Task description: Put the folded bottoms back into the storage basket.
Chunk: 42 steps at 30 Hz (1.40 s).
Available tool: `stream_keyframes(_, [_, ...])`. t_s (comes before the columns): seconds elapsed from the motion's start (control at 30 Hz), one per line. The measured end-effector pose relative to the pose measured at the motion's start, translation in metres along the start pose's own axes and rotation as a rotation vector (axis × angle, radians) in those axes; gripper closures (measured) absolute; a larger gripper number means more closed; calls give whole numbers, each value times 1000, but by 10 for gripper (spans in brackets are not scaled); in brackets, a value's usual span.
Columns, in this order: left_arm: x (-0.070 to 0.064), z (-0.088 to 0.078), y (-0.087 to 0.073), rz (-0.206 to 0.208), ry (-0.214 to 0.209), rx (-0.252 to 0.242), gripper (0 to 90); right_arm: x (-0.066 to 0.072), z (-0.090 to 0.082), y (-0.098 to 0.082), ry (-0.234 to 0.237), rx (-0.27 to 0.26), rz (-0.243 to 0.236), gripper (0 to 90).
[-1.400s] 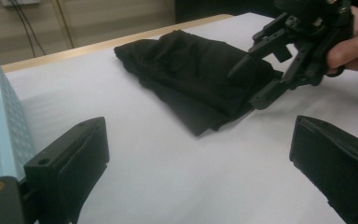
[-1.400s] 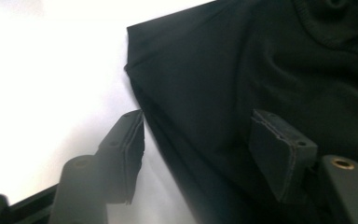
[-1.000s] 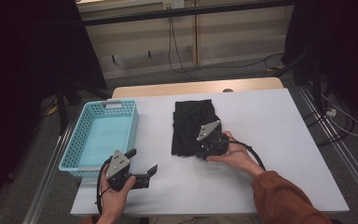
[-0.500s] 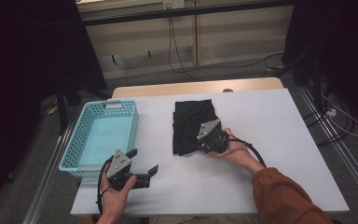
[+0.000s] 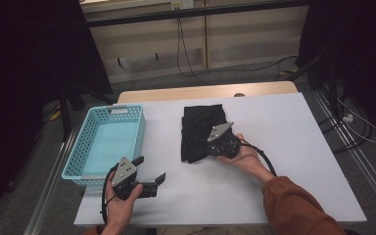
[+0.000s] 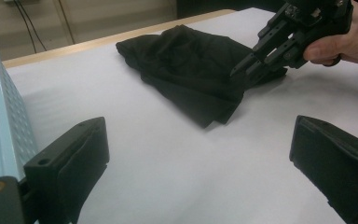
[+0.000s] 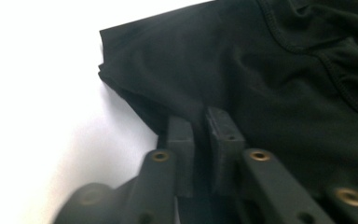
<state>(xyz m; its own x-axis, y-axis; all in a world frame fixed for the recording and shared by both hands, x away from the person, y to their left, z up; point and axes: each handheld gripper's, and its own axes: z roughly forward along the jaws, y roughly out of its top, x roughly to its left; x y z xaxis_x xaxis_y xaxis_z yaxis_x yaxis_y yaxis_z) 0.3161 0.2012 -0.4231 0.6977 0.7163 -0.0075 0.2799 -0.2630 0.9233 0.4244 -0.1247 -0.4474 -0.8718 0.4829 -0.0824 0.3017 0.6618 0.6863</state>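
A folded black cloth lies in the middle of the white table. My right gripper is at the cloth's near right edge, and its jaws have just been closing with the cloth between them. In the right gripper view the pads pinch a fold of the cloth, so the right gripper is shut on it. The left gripper view shows that grip from the side, on the cloth. My left gripper rests open near the table's front left, with only bare table between its jaws.
A light blue plastic basket stands at the table's left, just beside my left gripper, and its wall fills the left edge of the left gripper view. Cables trail from both grippers. Dark stands and floor cables surround the table.
The right gripper's jaws have drawn together on the cloth's edge. Both hands have stayed where they were, and the left gripper is still open.
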Motion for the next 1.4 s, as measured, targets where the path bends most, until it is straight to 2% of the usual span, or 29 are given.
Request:
stream_keyframes(0.07, [0, 0, 0, -1, -1, -5, 46, 1, 0, 0, -21, 3, -4, 688])
stream_keyframes(0.23, [1, 0, 0, 6, 1, 5, 46, 0, -2, -3, -20, 11, -17, 682])
stream_keyframes(0.3, [0, 0, 0, 5, 0, 5, 46, -1, -3, -5, -7, 16, -30, 658])
stream_keyframes(0.4, [0, 0, 0, 8, 1, 5, 46, -2, -5, -10, 22, 16, -31, 568])
stream_keyframes(0.5, [0, 0, 0, 7, -2, 4, 46, 3, -5, -10, 15, 27, -79, 475])
stream_keyframes(0.57, [0, 0, 0, 8, -3, 5, 46, 5, -5, -9, -19, 33, -111, 403])
stream_keyframes(0.63, [0, 0, 0, 9, -5, 5, 46, 3, -4, -9, -27, 35, -103, 377])
stream_keyframes(0.7, [0, 0, 0, 8, -5, 6, 46, 1, -3, -10, -19, 27, -89, 387])
stream_keyframes(0.8, [0, 1, -1, 8, -8, 10, 46, -3, -1, -10, -11, 13, -75, 453])
stream_keyframes(0.87, [-1, 4, -1, 7, -31, 24, 47, -6, 1, -9, 5, 13, -59, 479])
stream_keyframes(0.93, [-2, 6, -1, 14, -38, 31, 49, -5, 1, -5, 7, 39, -97, 545])
stream_keyframes(0.97, [-3, 6, -1, 12, -37, 33, 49, -3, 1, -3, 3, 47, -120, 633])
stream_keyframes(1.0, [-3, 6, -1, 12, -37, 33, 49, -3, 1, -3, 3, 47, -120, 633])
stream_keyframes(1.03, [-3, 6, -1, 17, -38, 33, 49, 0, 3, 0, 4, 48, -151, 706])
stream_keyframes(1.13, [-2, 5, -1, 23, -36, 36, 48, -3, 3, -2, 19, 36, -134, 727])
stream_keyframes(1.17, [-1, 5, -1, 15, -40, 33, 48, -2, 4, -1, 7, 39, -157, 740])
stream_keyframes(1.2, [-1, 5, -1, 15, -40, 33, 48, -2, 4, -1, 7, 39, -157, 740])
stream_keyframes(1.27, [-2, 5, -2, 10, -43, 35, 49, 1, 5, 1, -10, 53, -187, 752])
stream_keyframes(1.4, [-3, 5, -1, 23, -40, 34, 49, 0, 5, 1, -11, 50, -184, 780])
